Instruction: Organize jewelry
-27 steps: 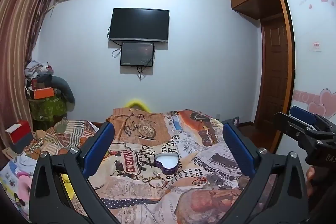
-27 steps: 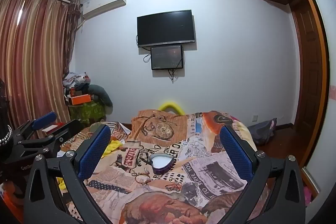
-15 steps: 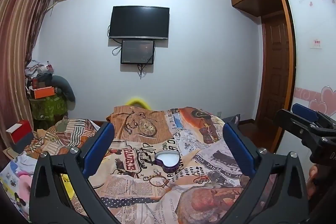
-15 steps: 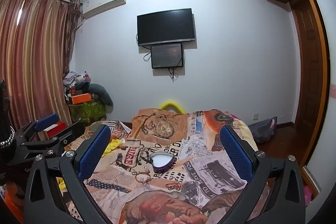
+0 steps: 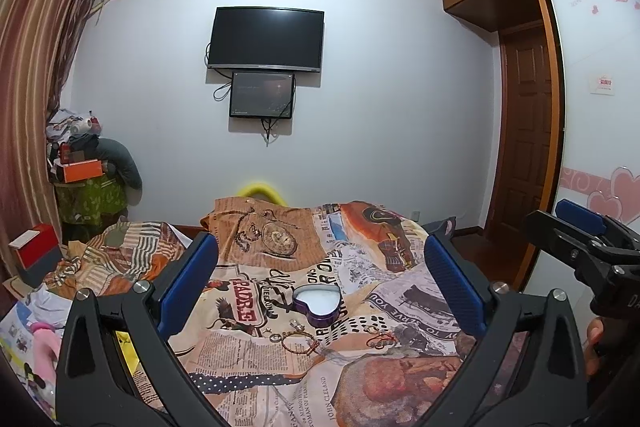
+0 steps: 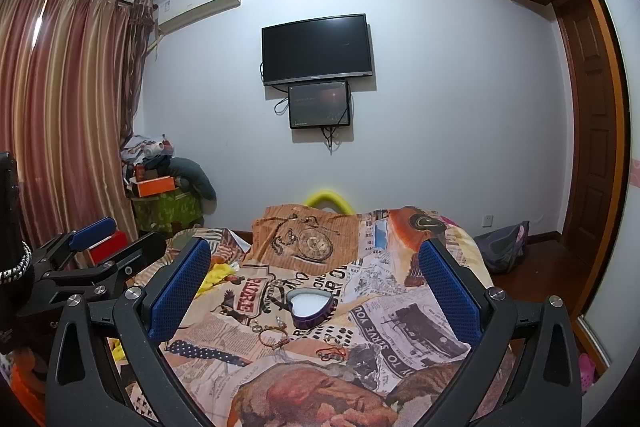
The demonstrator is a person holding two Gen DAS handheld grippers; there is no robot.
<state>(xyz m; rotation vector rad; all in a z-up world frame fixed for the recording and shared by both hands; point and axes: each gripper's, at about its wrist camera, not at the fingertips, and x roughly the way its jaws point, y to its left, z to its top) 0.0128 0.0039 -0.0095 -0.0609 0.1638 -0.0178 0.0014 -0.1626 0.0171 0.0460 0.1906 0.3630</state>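
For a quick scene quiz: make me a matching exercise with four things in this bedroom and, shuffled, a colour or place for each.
Things:
1. heart-shaped box
2. bangle
3. television
4. red string bracelet

Descriptions:
A. mounted on the wall
B. purple, open, white inside
C. on the bedspread, right of the bangle
D. gold-coloured, just in front of the box

Pairs: 1-B, 2-D, 3-A, 4-C

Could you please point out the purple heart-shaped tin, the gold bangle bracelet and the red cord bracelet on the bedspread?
purple heart-shaped tin (image 5: pixel 317 303), left wrist view, white lining inside.
gold bangle bracelet (image 6: pixel 273 338), right wrist view, its near rim.
red cord bracelet (image 6: pixel 330 351), right wrist view, the red loop.
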